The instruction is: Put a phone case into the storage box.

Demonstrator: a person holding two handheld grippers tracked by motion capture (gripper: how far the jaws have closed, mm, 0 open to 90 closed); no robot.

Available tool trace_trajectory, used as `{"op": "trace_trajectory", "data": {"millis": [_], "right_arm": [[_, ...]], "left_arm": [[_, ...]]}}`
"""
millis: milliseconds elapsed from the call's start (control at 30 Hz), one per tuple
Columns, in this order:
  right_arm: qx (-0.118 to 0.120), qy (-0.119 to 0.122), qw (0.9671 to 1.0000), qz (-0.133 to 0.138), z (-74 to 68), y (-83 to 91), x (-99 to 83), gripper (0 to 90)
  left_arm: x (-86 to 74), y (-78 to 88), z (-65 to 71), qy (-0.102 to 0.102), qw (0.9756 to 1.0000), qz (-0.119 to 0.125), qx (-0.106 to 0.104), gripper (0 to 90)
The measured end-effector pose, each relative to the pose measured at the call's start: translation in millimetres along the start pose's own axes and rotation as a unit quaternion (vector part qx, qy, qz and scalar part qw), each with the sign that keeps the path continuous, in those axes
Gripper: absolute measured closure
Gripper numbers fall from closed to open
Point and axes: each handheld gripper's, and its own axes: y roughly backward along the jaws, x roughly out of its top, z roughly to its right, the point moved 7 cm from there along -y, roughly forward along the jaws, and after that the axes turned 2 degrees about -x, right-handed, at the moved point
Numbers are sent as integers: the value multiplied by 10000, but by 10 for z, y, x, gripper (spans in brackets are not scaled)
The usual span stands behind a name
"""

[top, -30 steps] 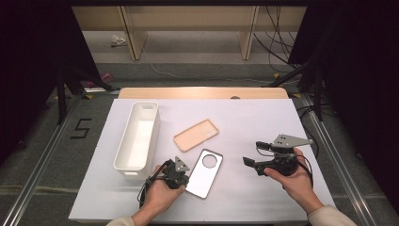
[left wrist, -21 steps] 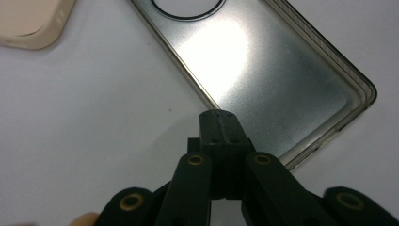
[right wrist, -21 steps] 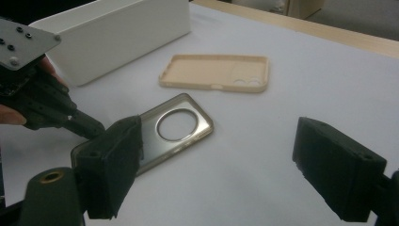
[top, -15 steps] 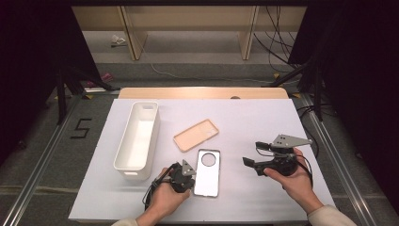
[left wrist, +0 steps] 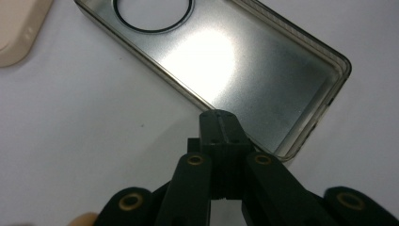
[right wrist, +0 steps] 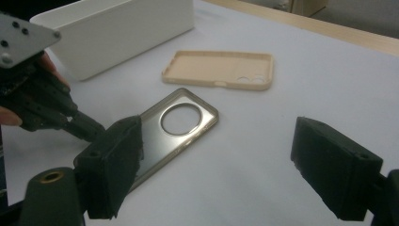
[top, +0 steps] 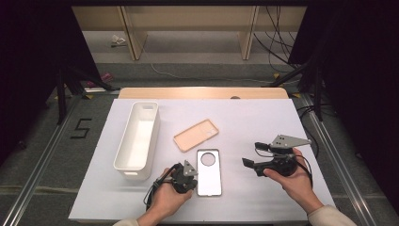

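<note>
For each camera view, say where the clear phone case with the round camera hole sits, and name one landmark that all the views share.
High view: clear phone case lies low centre.
Left gripper view: upper right.
Right gripper view: left of centre.
Shared landmark: beige phone case.

Two phone cases are counted on the white table (top: 282,122): one clear case with a big round camera cutout (top: 209,172) and one tan case (top: 195,135) with small cutouts at one end. One long white bin (top: 138,141) is seen beside them, so that's three loose items in total. Two grippers are counted too, one per hand: the left gripper (top: 187,177) and the right gripper (top: 250,155). Two hands can be made out at the bottom of the high view. One wooden board edge (top: 202,92) is spotted along the far side of the table. One number marking, a "5" (top: 81,128), is noted on the floor.
</note>
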Motion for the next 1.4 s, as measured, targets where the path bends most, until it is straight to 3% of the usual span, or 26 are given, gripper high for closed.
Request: {"op": "trace_trajectory", "data": {"millis": [233,300,400,567,667,767,867,1067,1267,1400], "right_arm": [[158,404,9987,-255,-122,-57,-15,182],[218,638,9971,-361,-193,-102,-7,179],[327,751,9957,-433,-263,-156,8,173],[496,1028,9914,-640,-374,-253,1,169],[621,1132,9886,-779,-431,-293,-7,170],[727,1263,9849,-934,-488,-346,-20,169],[819,1446,9797,-1125,-549,-397,-32,170],[953,1792,9687,-1432,-642,-482,-46,170],[1100,1884,9606,-1720,-715,-540,-60,176],[1201,2101,9495,-1996,-803,-604,-89,189]], "left_arm": [[51,220,-123,-56,9991,400,100,784],[73,372,-235,7,9972,722,168,667],[99,530,-309,82,9931,1156,202,487],[91,756,-358,-3,9843,1751,213,196],[71,842,-367,-20,9810,1928,211,138],[55,872,-368,-62,9796,1998,210,66],[30,870,-376,-110,9805,1947,228,3],[18,876,-412,-111,9797,1970,359,0],[12,868,-447,-135,9796,1958,441,0],[16,854,-435,-151,9795,1963,430,0]]}}
